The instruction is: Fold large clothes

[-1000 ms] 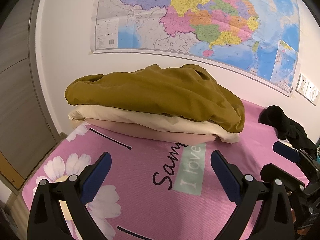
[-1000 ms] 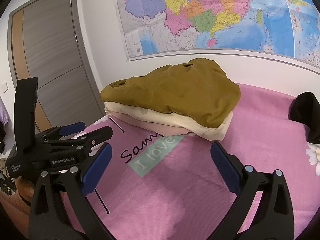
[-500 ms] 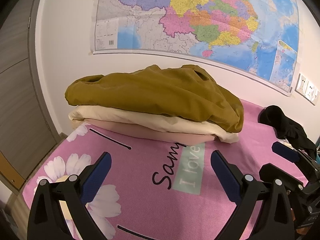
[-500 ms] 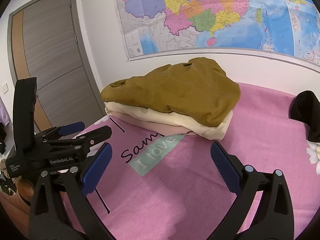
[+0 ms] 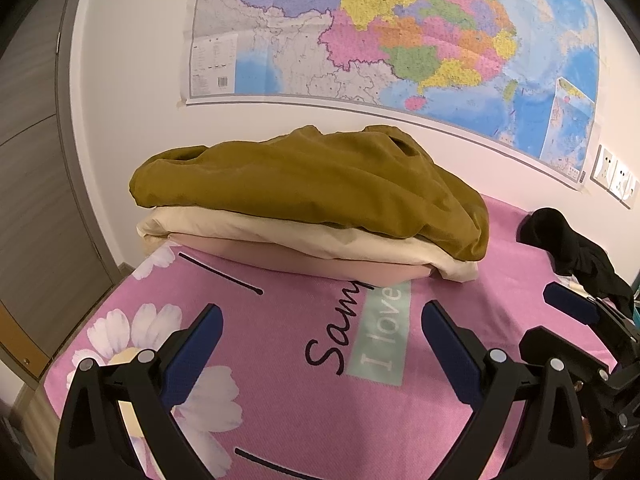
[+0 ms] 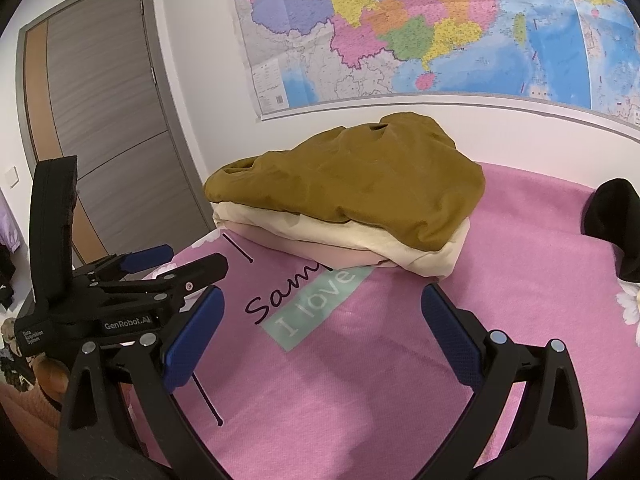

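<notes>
A stack of folded clothes sits at the far side of the pink bed cover (image 5: 280, 380): an olive-brown garment (image 5: 312, 180) on top, a cream one (image 5: 280, 236) under it, a pale pink one (image 5: 304, 258) at the bottom. The stack also shows in the right wrist view (image 6: 352, 184). A crumpled black garment (image 5: 572, 248) lies at the right (image 6: 612, 224). My left gripper (image 5: 320, 344) is open and empty, short of the stack. My right gripper (image 6: 322, 328) is open and empty beside it. The left gripper also appears in the right wrist view (image 6: 160, 276).
A wall with a large map (image 5: 400, 40) rises right behind the stack. A grey door (image 6: 100, 120) stands at the left past the bed's edge. Wall sockets (image 5: 614, 180) are at the far right.
</notes>
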